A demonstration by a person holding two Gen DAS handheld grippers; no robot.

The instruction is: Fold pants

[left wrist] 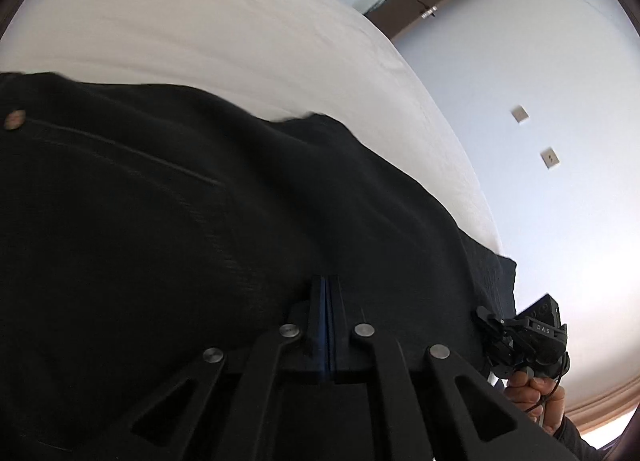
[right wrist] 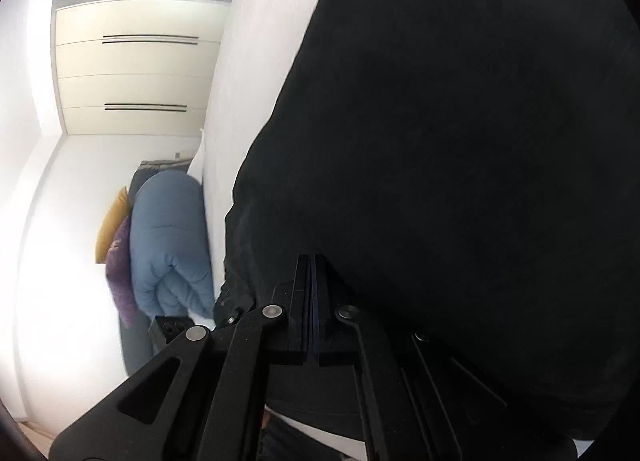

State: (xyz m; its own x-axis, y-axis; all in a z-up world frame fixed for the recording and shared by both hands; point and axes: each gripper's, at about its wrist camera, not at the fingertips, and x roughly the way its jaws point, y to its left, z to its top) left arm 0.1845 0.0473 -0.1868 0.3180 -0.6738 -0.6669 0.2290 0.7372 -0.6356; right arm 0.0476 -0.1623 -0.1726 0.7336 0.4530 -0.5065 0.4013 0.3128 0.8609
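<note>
Folding looks midway: black pants point(left wrist: 160, 221) lie across the white bed point(left wrist: 180, 21), left claw point(left wrist: 327, 285) and right claw point(right wrist: 311, 265) each pinching cloth, tidying left.

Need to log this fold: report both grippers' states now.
Left gripper: closed, pinching the black pants.
Right gripper: closed on the same pants.

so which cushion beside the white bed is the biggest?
The blue quilted cushion; the mustard-yellow cushion and purple cushion only peek out behind it.
</note>
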